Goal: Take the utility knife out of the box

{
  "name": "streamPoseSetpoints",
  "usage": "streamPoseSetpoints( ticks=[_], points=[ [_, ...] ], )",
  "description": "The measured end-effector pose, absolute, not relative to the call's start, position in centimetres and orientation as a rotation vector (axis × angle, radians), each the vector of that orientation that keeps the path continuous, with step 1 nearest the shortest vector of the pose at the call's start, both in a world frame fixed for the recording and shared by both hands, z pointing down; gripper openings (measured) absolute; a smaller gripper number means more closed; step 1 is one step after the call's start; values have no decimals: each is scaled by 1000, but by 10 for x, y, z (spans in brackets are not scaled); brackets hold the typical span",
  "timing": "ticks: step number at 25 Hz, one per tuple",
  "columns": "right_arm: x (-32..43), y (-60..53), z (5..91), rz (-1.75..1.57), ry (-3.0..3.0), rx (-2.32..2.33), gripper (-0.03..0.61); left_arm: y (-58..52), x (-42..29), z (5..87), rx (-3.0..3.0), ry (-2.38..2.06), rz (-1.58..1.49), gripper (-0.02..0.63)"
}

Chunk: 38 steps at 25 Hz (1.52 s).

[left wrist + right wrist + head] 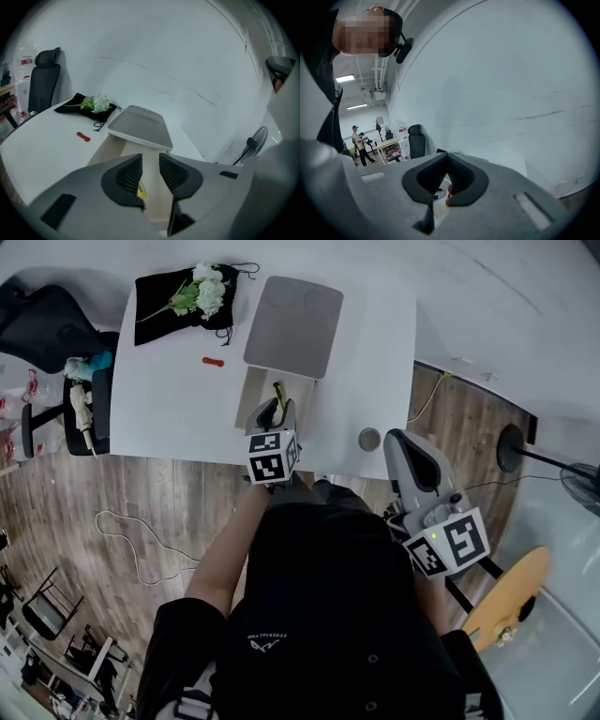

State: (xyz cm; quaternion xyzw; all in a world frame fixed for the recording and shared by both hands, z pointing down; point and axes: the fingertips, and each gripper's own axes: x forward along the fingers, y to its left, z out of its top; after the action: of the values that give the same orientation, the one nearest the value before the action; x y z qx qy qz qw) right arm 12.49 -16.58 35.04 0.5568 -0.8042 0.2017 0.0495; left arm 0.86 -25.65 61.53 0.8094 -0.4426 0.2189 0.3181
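An open beige box (249,395) lies on the white table (169,399), with its grey lid (292,324) at its far end. The utility knife (277,390), yellow and black, lies inside it. My left gripper (275,409) hangs over the box's near end, pointing down into it. In the left gripper view its jaws stand open (150,159) with nothing between them; the knife's yellow body (141,190) shows just below the left finger, on the box floor (157,197). My right gripper (397,441) hovers off the table's right front corner, its jaws shut (447,158) and empty.
A black cloth with white flowers (187,301) lies at the table's far left, and a small red piece (214,361) sits near it. A round grey disc (369,439) rests by the right front edge. An office chair (56,324) stands left; a fan (514,446) stands right.
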Motion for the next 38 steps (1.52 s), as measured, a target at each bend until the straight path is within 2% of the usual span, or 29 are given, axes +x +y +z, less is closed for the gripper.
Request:
streamPoseSetpoints(
  ticks=[13,29,35,38],
  points=[
    [136,-192,360,665,-2366,1785,5,-281,8,662,1931,-1187,778,114],
    [145,-202,366,696,-2274,1894,5,-303,7,703,1700,-1227,861,130],
    [148,-201,367,706,-2241,1935,5,-303,8,702,1699,-1249,892,117],
    [146,-203,367,702,-2235,1943,5,-304,3,704,1690,-1280,921,67]
  ],
)
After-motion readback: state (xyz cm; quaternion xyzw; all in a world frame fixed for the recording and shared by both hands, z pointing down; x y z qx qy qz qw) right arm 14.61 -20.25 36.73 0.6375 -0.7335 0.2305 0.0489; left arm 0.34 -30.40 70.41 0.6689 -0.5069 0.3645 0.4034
